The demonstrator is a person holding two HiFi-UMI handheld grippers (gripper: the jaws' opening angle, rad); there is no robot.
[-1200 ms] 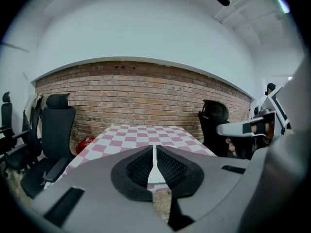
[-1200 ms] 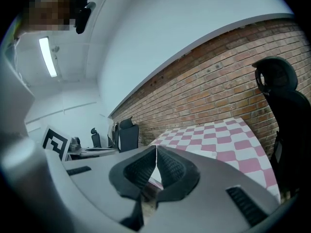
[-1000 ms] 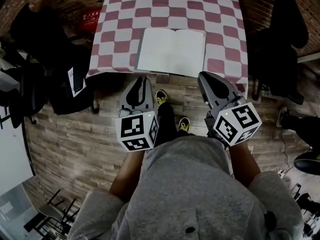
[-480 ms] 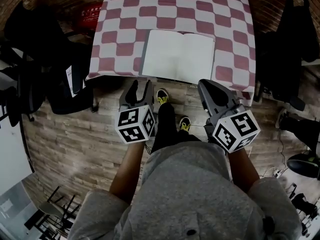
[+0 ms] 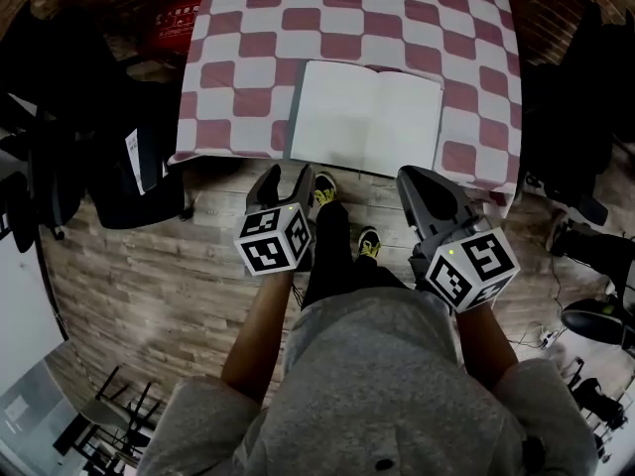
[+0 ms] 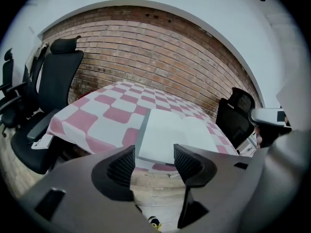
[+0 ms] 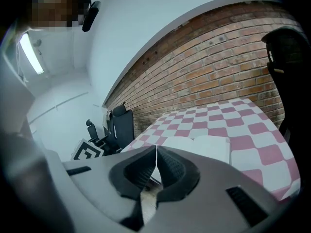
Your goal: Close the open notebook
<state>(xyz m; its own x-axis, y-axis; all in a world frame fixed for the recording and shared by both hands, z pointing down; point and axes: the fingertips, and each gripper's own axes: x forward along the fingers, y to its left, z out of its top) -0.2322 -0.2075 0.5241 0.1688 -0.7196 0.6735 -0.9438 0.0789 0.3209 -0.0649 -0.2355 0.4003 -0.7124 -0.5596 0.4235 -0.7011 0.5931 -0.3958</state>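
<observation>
The open notebook (image 5: 367,117) lies flat with blank white pages up, near the front edge of the red-and-white checked table (image 5: 248,67). Both grippers hang short of that edge, over the floor. My left gripper (image 5: 285,174) points at the notebook's lower left corner. Its jaws have just been opening and now stand open with nothing between them (image 6: 154,161); the notebook (image 6: 170,135) shows beyond them. My right gripper (image 5: 415,178) sits below the notebook's lower right corner. It is shut and empty (image 7: 156,159), with the notebook (image 7: 204,147) ahead of it.
Black office chairs stand to the table's left (image 5: 60,147) and right (image 5: 571,137). A brick wall (image 6: 146,47) runs behind the table. Wooden floor (image 5: 149,266) lies under me, with the person's shoes (image 5: 319,191) between the grippers.
The left gripper's jaws went from shut to open. Both grippers and the view moved closer to the table, so the notebook now sits nearer the fingertips.
</observation>
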